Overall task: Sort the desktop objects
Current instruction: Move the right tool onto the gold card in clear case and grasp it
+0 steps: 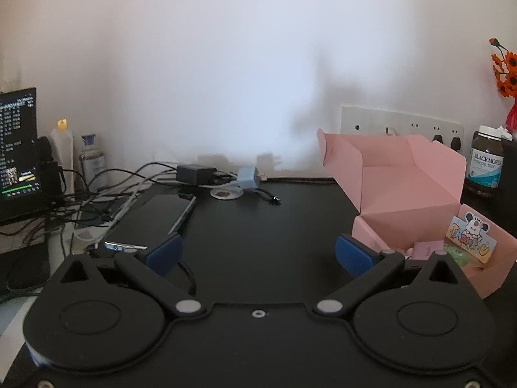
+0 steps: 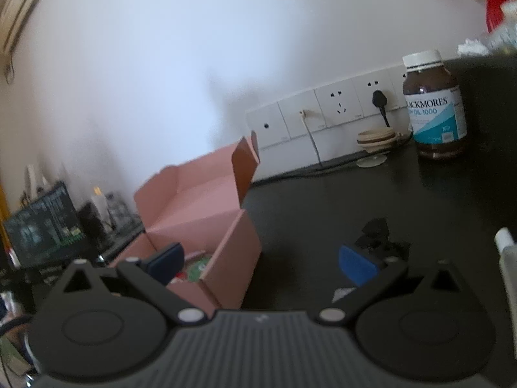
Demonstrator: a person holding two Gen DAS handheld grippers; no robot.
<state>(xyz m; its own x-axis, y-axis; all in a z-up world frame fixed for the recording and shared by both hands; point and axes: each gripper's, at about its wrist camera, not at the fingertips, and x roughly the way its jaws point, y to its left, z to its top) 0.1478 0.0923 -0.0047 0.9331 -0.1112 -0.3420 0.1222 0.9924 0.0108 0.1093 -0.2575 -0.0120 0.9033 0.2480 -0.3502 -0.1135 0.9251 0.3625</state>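
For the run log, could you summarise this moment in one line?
left gripper: open, empty | right gripper: open, empty | pink box: lid open

Premises: a home desk corner. Evidence: a black bench (image 1: 258, 220) against a plain white wall, a row of wall sockets (image 2: 323, 110), a tangle of charger cables (image 1: 97, 190), a phone (image 1: 155, 220), a lit screen (image 1: 17, 148), a supplement bottle (image 2: 434, 106), orange artificial flowers (image 1: 505, 71) and a pink gift box (image 1: 407, 187).

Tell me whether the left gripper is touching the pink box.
Apart. The left wrist view shows the left gripper open and empty over the black desk, with the pink box off to its right; a strip of desk separates its right finger from the box wall.
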